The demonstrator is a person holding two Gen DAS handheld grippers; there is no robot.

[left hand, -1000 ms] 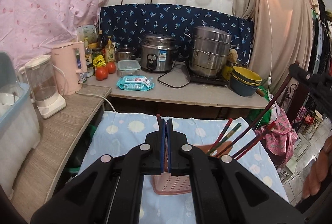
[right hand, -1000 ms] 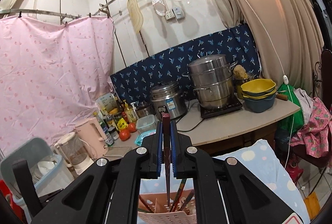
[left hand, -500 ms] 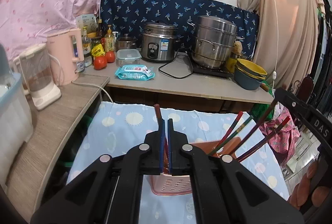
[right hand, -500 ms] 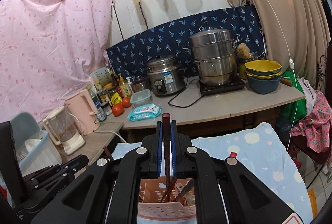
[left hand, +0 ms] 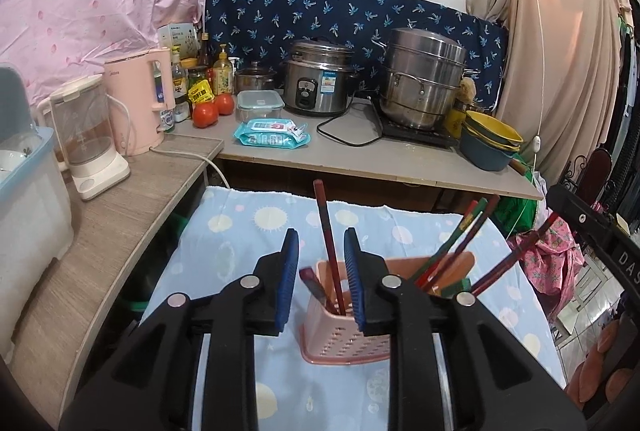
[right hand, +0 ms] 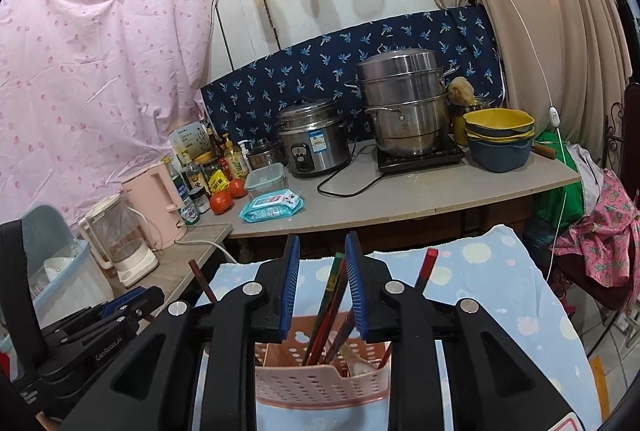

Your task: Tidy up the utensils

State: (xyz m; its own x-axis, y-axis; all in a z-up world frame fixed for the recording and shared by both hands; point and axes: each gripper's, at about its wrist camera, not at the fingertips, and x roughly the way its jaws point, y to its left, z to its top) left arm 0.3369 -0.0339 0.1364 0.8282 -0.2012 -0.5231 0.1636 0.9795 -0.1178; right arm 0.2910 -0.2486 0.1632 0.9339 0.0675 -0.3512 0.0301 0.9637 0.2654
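A pink perforated utensil holder (left hand: 344, 341) stands on a blue patterned cloth (left hand: 248, 227); it also shows in the right wrist view (right hand: 320, 377). Several red and green chopsticks lean in it. My left gripper (left hand: 321, 243) is open, its jaws either side of a dark red chopstick (left hand: 329, 243) that stands in the holder. My right gripper (right hand: 322, 251) is open, with a red and green chopstick pair (right hand: 332, 295) standing free between its jaws. The right gripper's body shows at the right edge of the left wrist view (left hand: 592, 227).
A grey counter (left hand: 360, 159) behind holds a rice cooker (left hand: 318, 83), a steel steamer pot (left hand: 422, 79), stacked bowls (left hand: 490, 141), wipes (left hand: 272, 135) and tomatoes (left hand: 206, 113). A wooden side counter (left hand: 120, 215) at the left holds a pink kettle (left hand: 138, 105) and a blender jug (left hand: 86, 135).
Both grippers have opened. Each has let go of its chopstick, which now stands in the pink holder. Both have come lower and nearer the holder.
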